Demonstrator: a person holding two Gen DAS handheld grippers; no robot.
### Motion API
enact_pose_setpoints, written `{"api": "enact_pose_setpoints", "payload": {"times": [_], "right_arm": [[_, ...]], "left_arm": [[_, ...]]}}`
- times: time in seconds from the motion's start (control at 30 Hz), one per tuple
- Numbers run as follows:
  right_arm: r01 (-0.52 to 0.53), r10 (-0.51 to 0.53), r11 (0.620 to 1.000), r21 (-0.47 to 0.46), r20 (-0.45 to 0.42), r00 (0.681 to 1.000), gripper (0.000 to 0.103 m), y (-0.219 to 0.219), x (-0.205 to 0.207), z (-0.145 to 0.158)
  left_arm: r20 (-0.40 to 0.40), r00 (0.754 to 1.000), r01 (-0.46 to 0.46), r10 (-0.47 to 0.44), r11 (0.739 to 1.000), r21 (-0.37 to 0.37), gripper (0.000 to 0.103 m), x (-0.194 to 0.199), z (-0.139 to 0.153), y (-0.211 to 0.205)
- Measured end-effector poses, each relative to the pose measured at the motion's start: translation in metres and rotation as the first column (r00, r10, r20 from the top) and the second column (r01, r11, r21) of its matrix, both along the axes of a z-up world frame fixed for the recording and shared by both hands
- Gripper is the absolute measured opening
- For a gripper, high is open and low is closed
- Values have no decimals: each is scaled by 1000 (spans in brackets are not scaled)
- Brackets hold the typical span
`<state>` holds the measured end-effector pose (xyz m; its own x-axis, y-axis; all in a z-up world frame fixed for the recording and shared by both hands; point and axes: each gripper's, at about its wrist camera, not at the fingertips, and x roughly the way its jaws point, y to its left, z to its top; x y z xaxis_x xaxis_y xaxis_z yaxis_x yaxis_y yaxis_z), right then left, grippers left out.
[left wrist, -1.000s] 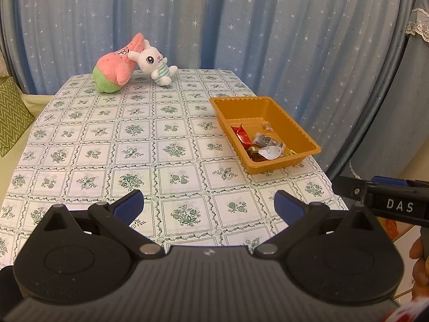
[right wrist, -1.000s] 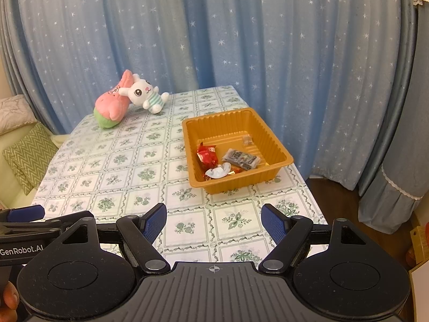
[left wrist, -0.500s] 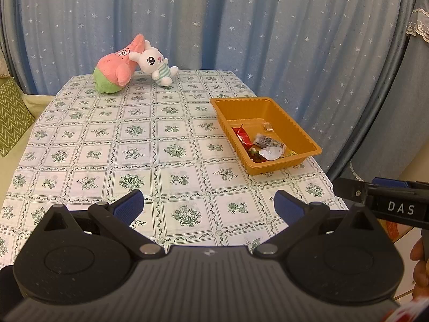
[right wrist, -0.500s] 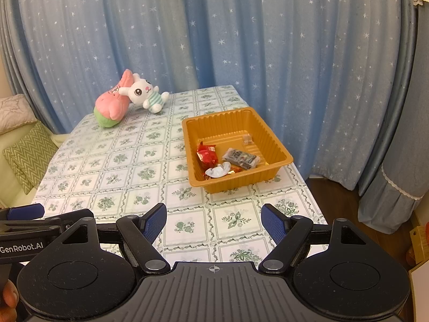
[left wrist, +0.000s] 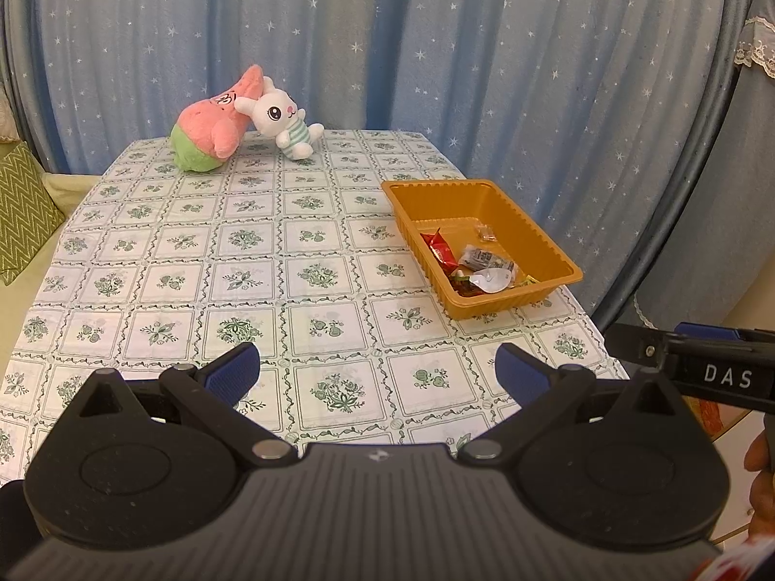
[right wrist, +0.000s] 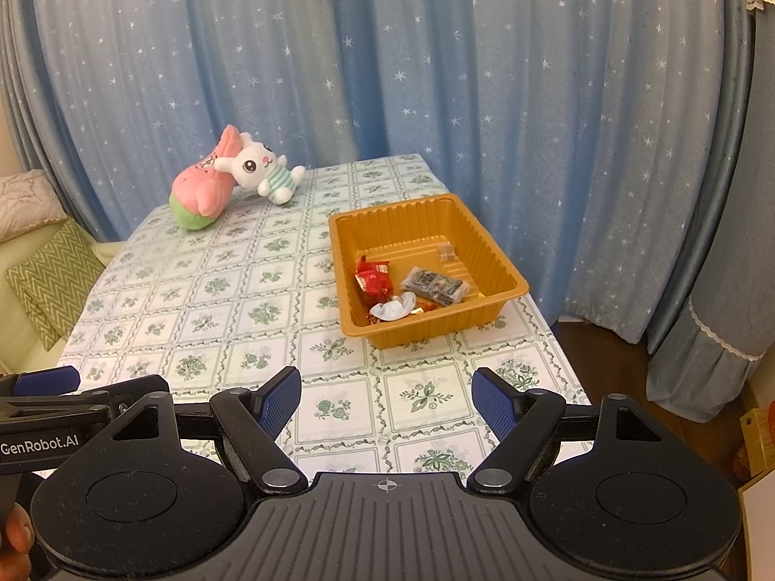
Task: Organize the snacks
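Left fingers [left wrist: 378, 377]: spread, nothing between them, above worktop [left wrist: 203, 261].
Right fingers [right wrist: 386, 404]: spread, nothing between them.
Snacks [right wrist: 411, 290]: in orange tray [right wrist: 494, 310], right side of worktop.
Plush toys [left wrist: 242, 126]: far edge.

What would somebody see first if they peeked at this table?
Probably the pink plush and the white bunny leaning together at the table's far end, before the starry blue curtain. Next, the orange tray near the table's right edge, with snack wrappers piled at its near end.
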<state>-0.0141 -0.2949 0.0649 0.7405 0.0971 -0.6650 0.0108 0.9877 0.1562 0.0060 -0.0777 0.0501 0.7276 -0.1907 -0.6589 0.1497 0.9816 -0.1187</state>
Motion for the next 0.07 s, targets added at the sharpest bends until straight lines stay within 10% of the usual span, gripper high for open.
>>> {"api": "enact_pose_setpoints", "payload": {"times": [0.07], "right_arm": [[0, 0, 1000, 0, 0, 1000, 77, 0, 0, 0]], "left_arm": [[1, 1000, -5, 5, 1000, -2, 103, 0, 0, 1]]}}
